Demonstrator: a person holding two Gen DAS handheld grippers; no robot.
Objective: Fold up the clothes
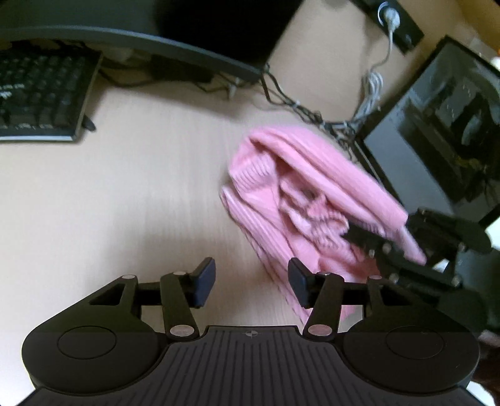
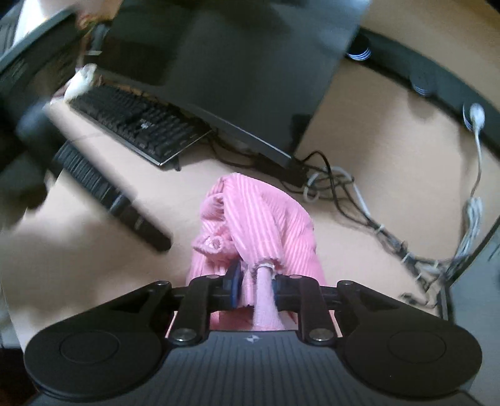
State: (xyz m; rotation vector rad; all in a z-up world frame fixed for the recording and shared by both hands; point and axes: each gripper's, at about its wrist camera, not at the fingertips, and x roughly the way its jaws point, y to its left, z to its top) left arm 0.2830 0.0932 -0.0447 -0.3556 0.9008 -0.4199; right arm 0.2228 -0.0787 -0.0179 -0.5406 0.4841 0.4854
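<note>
A pink striped garment (image 1: 281,193) lies bunched on the light wooden desk (image 1: 140,193), right of centre in the left wrist view. My left gripper (image 1: 251,282) is open and empty, just left of the garment's near edge. My right gripper (image 1: 403,246) shows at the right of that view, clamped on the cloth. In the right wrist view the right gripper (image 2: 254,284) is shut on a fold of the pink garment (image 2: 259,218), which hangs bunched ahead of its blue-padded fingers (image 2: 234,282).
A black keyboard (image 1: 37,96) sits at the far left under a dark monitor (image 1: 218,28). Tangled cables (image 1: 312,115) run along the back. A dark computer case (image 1: 437,131) stands at the right. The keyboard (image 2: 137,121) and cables (image 2: 359,206) also show in the right wrist view.
</note>
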